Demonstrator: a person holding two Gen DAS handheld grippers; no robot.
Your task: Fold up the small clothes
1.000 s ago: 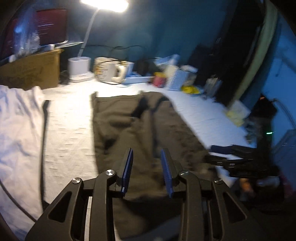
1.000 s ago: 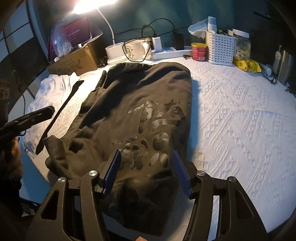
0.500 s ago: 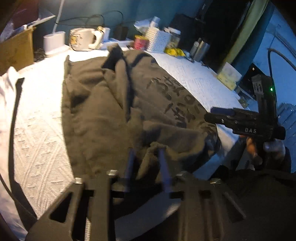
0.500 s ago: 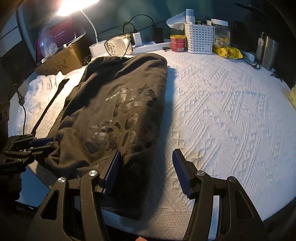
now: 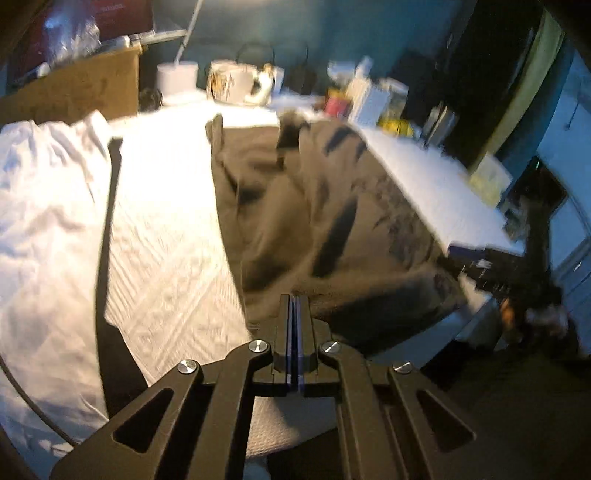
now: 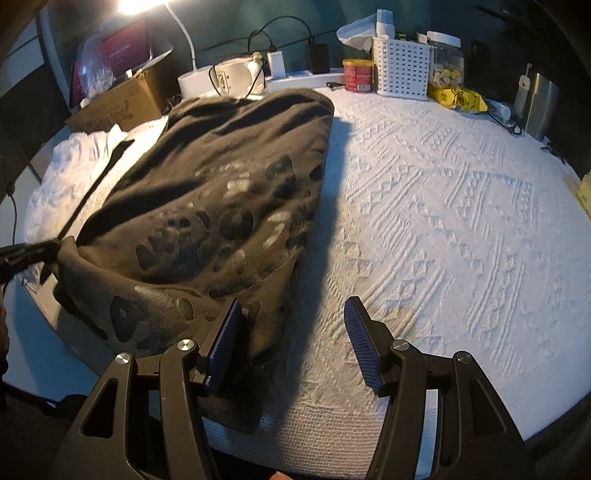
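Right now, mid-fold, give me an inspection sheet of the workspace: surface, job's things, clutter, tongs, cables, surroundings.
Surface: white textured cover, bare on the right half.
Job's things: dark printed garment spread on the left half, near hem draped over the front edge; white garment beside it.
Clutter: cardboard box, mug, red tin, white basket, jar, yellow packet, steel cup.
Tongs: left tongs shut on the garment's near corner; right tongs open at the hem.
Cables: black leads at the power strip.
Surroundings: lamp stem, dim teal wall.
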